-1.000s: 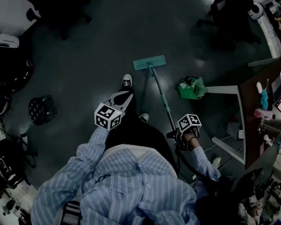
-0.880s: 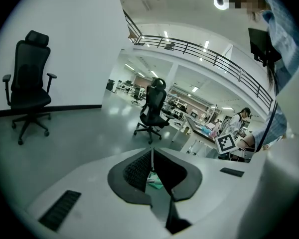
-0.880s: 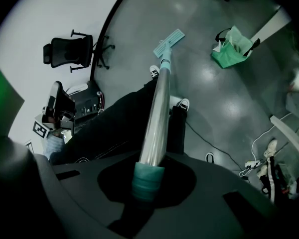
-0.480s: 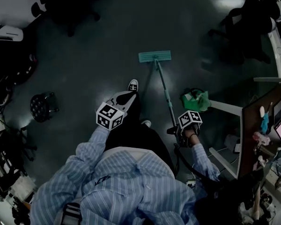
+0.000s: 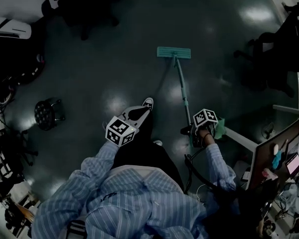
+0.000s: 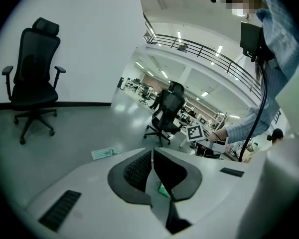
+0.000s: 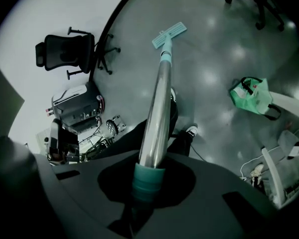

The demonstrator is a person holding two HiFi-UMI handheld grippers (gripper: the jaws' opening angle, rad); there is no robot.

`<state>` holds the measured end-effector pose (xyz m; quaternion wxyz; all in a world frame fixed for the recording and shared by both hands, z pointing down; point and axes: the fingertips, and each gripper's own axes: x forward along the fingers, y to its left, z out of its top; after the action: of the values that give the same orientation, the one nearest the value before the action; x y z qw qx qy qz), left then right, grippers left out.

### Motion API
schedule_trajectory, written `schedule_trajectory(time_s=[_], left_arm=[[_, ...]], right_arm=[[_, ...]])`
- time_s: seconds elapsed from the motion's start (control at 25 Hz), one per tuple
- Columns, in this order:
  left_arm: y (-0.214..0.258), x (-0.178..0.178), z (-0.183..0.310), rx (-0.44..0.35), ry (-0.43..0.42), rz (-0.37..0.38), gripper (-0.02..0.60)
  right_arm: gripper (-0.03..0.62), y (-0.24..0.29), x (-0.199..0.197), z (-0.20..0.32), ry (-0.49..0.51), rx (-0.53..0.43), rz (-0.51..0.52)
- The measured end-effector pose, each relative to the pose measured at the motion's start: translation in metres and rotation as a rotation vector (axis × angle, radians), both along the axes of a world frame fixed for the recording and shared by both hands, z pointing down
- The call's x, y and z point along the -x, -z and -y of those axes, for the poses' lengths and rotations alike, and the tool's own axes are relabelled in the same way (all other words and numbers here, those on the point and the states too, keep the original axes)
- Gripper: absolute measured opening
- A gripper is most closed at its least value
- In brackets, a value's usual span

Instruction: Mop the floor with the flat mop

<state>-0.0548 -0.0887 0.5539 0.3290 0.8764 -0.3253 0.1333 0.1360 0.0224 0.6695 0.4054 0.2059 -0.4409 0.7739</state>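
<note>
Now your flat mop lies with its teal head flat on the floor, well ahead of your shoe. Its long handle runs back and slightly right to your right gripper, whose jaws are clamped round the teal grip end. Your left gripper hangs clear of the handle, jaws pressed together on nothing. Against a second ago, the head sits farther from your feet, the handle slants less, and the green bag is just beside the right gripper.
</note>
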Motion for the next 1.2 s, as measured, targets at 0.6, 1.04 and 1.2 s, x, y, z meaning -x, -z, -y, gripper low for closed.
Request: schedule_trajectory(time_s=[0.6, 1.04, 1.2], left_arm=[[-0.02, 0.082, 0.115, 0.036, 0.205, -0.002, 0.014], [-0.055, 0.1, 0.118, 0.119, 0.298, -0.002, 0.014], [-0.066, 0.107, 0.113, 0.14, 0.32, 0.0, 0.014]], right_arm=[[0.038, -0.042, 0.064, 0.279, -0.021, -0.049, -0.029], [0.038, -0.072, 0.094, 0.435, 0.0, -0.102, -0.098], [0.037, -0.077, 0.105, 0.482, -0.082, -0.153, -0.096]])
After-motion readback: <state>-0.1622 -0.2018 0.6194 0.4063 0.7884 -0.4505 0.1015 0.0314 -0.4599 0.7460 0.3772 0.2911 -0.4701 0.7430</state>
